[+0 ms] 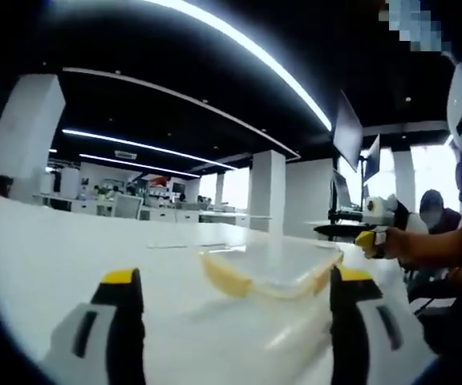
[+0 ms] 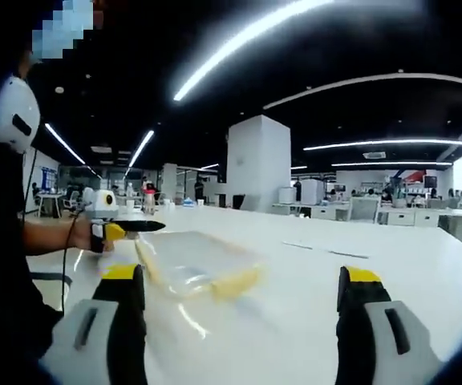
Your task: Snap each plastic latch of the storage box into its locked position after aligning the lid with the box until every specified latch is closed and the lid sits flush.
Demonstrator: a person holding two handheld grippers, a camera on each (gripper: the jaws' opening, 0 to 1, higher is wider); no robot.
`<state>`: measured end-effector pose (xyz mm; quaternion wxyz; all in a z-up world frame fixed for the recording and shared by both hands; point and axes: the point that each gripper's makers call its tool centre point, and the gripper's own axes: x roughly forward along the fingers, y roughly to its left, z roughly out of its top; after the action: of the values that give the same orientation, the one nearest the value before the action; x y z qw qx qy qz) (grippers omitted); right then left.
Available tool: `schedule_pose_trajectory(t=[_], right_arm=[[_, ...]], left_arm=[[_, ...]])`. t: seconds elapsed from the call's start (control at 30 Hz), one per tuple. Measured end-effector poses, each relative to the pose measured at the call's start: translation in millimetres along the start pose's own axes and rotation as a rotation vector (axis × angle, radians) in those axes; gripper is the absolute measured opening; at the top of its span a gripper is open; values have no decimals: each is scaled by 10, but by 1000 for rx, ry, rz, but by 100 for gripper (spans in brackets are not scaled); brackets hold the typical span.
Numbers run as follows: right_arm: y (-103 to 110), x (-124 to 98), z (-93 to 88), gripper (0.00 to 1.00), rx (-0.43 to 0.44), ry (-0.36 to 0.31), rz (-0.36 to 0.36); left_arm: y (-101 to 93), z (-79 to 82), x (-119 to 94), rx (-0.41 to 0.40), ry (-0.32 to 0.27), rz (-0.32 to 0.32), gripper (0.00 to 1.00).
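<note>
White counter [image 1: 70, 257] in an open office | storage box [image 1: 275, 269] lain flat, long axis seen crosswise, just ahead between left hand-held gripper [image 1: 235, 309] jaws, spread wide | right hand-held gripper [image 2: 235, 309] wide, box ahead-left.

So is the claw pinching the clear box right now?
No, in the left gripper view the left claw is wide open, its two fingers standing apart on either side of the clear box, not squeezing it.
</note>
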<state>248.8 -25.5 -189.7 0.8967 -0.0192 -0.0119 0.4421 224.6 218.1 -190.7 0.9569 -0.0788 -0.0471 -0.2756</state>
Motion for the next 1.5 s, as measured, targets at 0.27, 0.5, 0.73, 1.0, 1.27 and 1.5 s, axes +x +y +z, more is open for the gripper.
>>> schedule_pose_trajectory(t=[0.27,0.5,0.73,1.0,1.27,1.5], right_arm=[[-94,-114,183,100,-48,-37,-157],[-147,-213,298,100,-81,-53,-253],[-154,-268,390,100,-99,-90,-303],[-134,-302,384,100,-72,-106,-330],[-240,-465,314,100,-12,-113,-440],[-193,-587,323,100,-30,-104,-503]], left_arm=[[179,224,-139,2,-63,117,97],[191,308,-249,57,-62,164,100],[232,389,-351,63,-82,211,100],[274,418,-436,48,-73,261,100],[338,423,-570,58,-71,322,100],[318,466,-712,75,-55,376,100]])
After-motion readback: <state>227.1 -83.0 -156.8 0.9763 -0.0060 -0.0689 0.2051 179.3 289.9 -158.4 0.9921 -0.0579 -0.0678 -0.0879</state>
